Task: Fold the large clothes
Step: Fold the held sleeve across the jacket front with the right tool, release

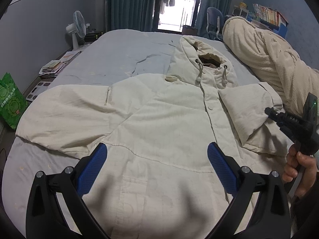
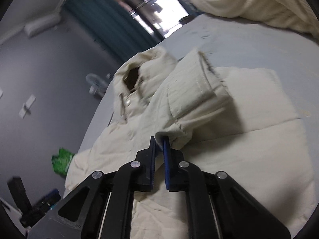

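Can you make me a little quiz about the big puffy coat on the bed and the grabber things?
1. True or false: the left gripper has its jaws shut on the coat.
2. Which part does the right gripper pinch? A hood, B sleeve cuff, C hem.
3. Fill in: beside the bed stands a white ____.

Key: 1 false, they are open. 2 B, the sleeve cuff. 3 fan.

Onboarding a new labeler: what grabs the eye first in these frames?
The big cream hooded coat spread front-up across the grey bed fills both views. The right claw is shut on the coat's right sleeve, lifted and folding inward. The left claw hangs open over the lower front, holding nothing.
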Demonstrator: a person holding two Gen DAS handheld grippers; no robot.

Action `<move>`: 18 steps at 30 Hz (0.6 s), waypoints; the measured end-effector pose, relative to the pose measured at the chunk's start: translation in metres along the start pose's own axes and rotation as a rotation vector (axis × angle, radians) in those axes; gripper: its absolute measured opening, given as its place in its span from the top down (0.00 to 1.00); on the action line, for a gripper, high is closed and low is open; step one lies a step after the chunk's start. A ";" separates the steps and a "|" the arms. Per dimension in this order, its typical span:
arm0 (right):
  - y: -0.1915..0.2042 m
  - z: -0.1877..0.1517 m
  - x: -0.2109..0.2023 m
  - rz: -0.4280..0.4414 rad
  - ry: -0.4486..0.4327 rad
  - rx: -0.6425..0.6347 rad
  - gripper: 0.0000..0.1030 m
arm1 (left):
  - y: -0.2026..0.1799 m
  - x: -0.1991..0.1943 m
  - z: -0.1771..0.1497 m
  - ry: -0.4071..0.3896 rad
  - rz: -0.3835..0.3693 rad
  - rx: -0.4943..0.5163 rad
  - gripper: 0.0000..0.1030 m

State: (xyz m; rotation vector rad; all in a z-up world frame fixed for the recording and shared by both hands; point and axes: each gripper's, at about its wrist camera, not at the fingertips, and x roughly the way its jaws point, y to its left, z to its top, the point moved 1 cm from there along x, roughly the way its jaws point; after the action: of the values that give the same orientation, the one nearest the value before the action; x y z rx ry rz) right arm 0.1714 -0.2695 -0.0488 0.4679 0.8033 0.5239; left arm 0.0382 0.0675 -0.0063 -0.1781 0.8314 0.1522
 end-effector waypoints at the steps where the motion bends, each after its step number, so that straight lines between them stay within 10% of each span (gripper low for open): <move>1: 0.007 -0.001 0.002 0.005 0.001 -0.024 0.92 | 0.001 0.000 0.000 0.000 0.002 -0.004 0.08; 18: 0.123 -0.037 0.029 0.172 0.124 -0.344 0.89 | 0.027 -0.004 0.008 -0.022 0.043 -0.071 0.08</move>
State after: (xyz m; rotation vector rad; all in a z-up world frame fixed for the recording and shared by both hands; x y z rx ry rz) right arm 0.1282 -0.1498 -0.0161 0.1880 0.7752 0.8405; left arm 0.0363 0.0953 -0.0009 -0.2246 0.8090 0.2239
